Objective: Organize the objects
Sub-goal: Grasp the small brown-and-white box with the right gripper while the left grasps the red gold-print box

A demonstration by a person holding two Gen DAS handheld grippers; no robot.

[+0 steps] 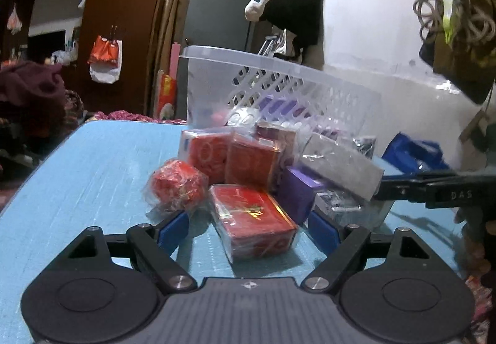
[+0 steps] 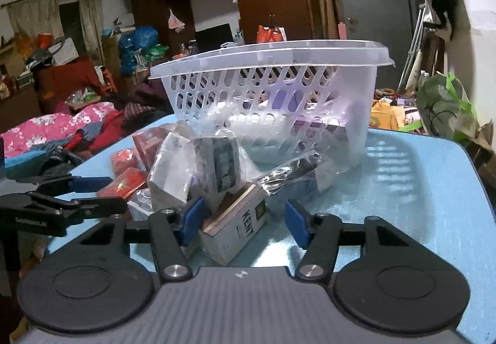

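Observation:
A red box [image 1: 257, 226] wrapped in clear film lies flat on the blue table [image 1: 93, 173]. My left gripper [image 1: 248, 231] is open around it, with both blue pads clear of its sides. Behind the box are a red wrapped ball [image 1: 176, 186], two upright red boxes [image 1: 235, 161], a purple box [image 1: 297, 195] and a grey box [image 1: 341, 170]. A white KENT carton [image 2: 235, 229] lies between the pads of my right gripper [image 2: 245, 223]. This gripper is open, with a gap at the right pad. A clear slotted basket [image 2: 269, 55] stands behind the pile and holds purple packs.
The right gripper's arm [image 1: 434, 189] reaches in from the right edge of the left wrist view. A film-wrapped dark box [image 2: 224, 167] and a clear packet [image 2: 291, 173] lie before the basket. Bare blue table [image 2: 418, 189] extends to the right. Clothes and bags crowd the room beyond.

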